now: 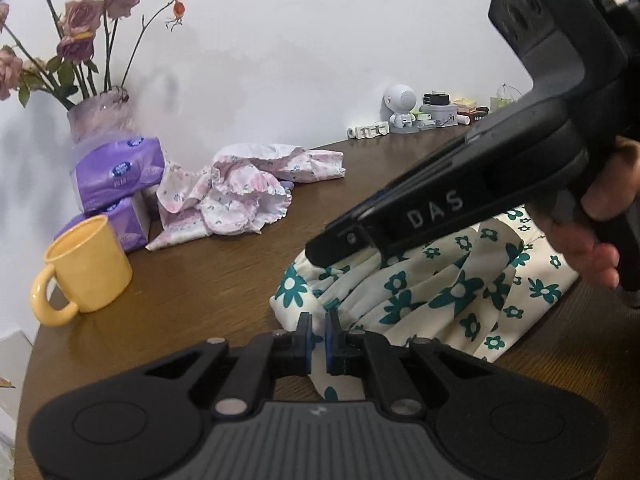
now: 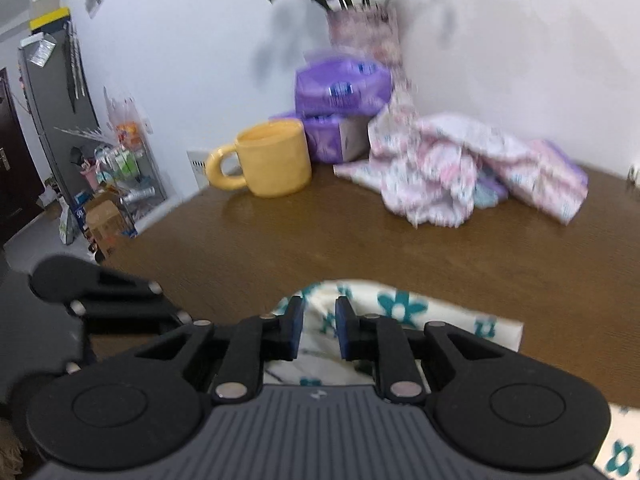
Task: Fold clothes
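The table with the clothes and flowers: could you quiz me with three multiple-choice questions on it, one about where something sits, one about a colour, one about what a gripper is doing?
1. Where is the mug?
A. in front of the purple tissue packs
B. on the teal-flowered garment
C. beside the white figurine

2. What colour is the mug?
A. red
B. yellow
C. blue

3. How is the left gripper?
A. wide open over bare table
C. out of view
B. nearly closed around teal-flowered cloth

Answers: 1 A, it stands just before the packs; 2 B, plainly yellow; 3 B, fabric shows in the narrow gap between its fingers.
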Action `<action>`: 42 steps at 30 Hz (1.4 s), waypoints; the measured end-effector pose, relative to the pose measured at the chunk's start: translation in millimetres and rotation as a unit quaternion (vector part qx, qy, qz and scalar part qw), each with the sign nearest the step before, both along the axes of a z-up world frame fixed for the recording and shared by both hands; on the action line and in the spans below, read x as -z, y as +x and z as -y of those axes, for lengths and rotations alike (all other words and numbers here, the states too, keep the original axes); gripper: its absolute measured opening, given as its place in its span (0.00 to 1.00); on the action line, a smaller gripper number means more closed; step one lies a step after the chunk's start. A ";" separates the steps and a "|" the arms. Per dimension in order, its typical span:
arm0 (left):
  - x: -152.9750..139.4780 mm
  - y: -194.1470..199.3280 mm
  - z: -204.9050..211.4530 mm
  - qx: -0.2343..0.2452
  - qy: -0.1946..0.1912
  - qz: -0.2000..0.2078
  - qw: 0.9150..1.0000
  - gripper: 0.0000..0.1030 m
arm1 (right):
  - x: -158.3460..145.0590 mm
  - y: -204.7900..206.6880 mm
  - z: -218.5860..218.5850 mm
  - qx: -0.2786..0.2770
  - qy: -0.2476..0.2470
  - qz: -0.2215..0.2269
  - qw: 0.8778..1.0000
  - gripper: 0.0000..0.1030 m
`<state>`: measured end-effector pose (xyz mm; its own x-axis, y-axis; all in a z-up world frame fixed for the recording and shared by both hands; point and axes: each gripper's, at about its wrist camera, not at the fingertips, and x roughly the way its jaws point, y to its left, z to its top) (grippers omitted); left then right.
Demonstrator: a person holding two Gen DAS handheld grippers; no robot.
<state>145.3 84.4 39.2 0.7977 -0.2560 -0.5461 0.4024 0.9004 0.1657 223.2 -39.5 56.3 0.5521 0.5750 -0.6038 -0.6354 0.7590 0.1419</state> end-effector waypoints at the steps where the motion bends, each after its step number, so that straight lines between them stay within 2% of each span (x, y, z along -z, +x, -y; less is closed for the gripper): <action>1: -0.3 -1.1 0.0 0.000 0.000 0.001 1.000 0.03 | -0.7 -1.6 0.2 0.000 -0.002 0.003 1.000 0.17; 5: 2.5 -3.1 3.5 0.003 0.014 0.005 1.000 0.03 | -1.7 -7.0 0.8 0.002 -0.011 0.010 1.000 0.17; 10: 9.3 -4.2 12.4 0.005 0.043 0.015 0.999 0.02 | 18.4 -4.0 1.3 0.012 -0.019 -0.008 1.000 0.17; 12: 5.7 -5.2 9.6 0.002 0.034 0.019 0.999 0.03 | 19.1 -6.6 4.7 0.016 -0.010 -0.011 1.000 0.17; 16: -12.1 -10.6 -4.7 0.001 -0.020 0.023 1.000 0.10 | 2.2 -21.9 21.2 0.028 0.010 0.006 1.000 0.17; 19: -15.6 -10.7 -7.7 0.018 -0.050 0.001 0.999 0.10 | -6.4 -38.6 34.5 0.035 0.004 0.022 0.999 0.18; 22: -4.8 -6.0 1.0 0.030 -0.039 -0.030 0.998 0.10 | -1.4 -48.5 37.9 0.030 -0.006 0.015 0.999 0.18; 25: 2.5 -5.5 10.0 0.032 -0.015 -0.028 0.999 0.10 | 15.4 -48.4 34.2 0.030 -0.021 0.000 0.999 0.18; 29: -3.9 -8.1 3.4 0.019 -0.041 -0.025 0.999 0.11 | 23.0 -49.1 37.9 0.038 -0.012 -0.002 0.999 0.18; 33: -17.9 -17.9 -6.8 0.010 -0.071 -0.007 0.997 0.13 | 4.6 -66.2 55.8 0.051 -0.001 0.027 0.998 0.18; 39: -16.3 -26.6 -8.3 0.015 -0.069 -0.026 0.997 0.14 | -11.4 -104.4 68.9 0.030 -0.021 0.067 0.997 0.20; 42: -14.8 -30.2 -8.5 0.017 -0.068 -0.036 0.997 0.14 | -9.5 -113.9 59.7 0.001 -0.050 0.093 0.994 0.26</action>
<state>115.0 92.9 54.1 0.7467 -0.3580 -0.5606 0.4399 0.8980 0.0124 109.3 -99.2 65.8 0.6610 0.5166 -0.5443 -0.6421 0.7648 -0.0539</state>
